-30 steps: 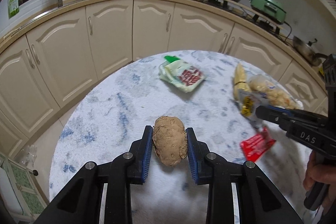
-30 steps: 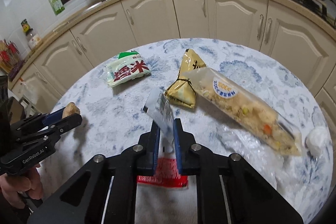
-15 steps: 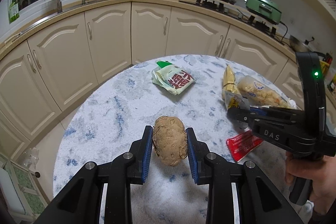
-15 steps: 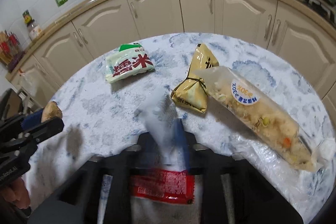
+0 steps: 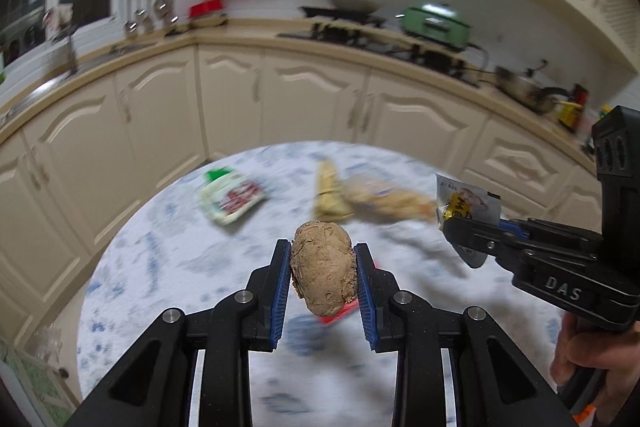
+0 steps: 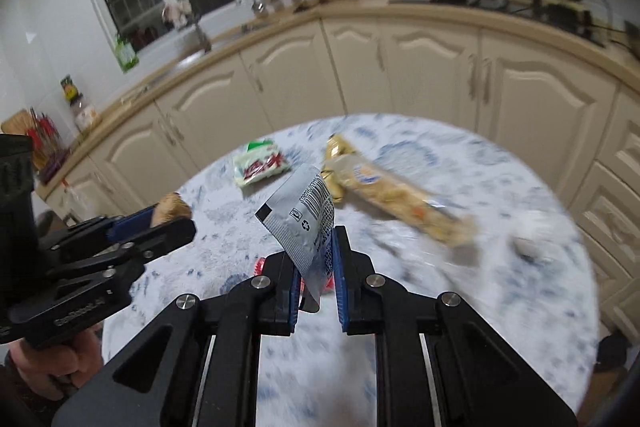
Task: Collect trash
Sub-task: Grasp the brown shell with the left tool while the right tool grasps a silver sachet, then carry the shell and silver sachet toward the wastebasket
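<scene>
Left tool [image 5: 322, 269] clamped on crumbly brown lump [image 5: 323, 269], right tool [image 6: 316, 267] pinching a floppy wrapper [image 6: 305, 223]; either might slip mid-carry.

Two handheld grippers, the left gripper [image 5: 323, 269] and the right gripper [image 6: 316, 267], hang over one round table [image 6: 460, 307]. One brown lump [image 5: 323, 269] and one silver wrapper [image 6: 306, 223] are gripped. On the table lie five items: one green-and-white packet [image 6: 262, 167], one gold pouch [image 6: 338, 151], one long clear bag [image 6: 404, 201], one red wrapper [image 5: 340, 311], and one white object [image 6: 532, 231], blurred, at right.
</scene>
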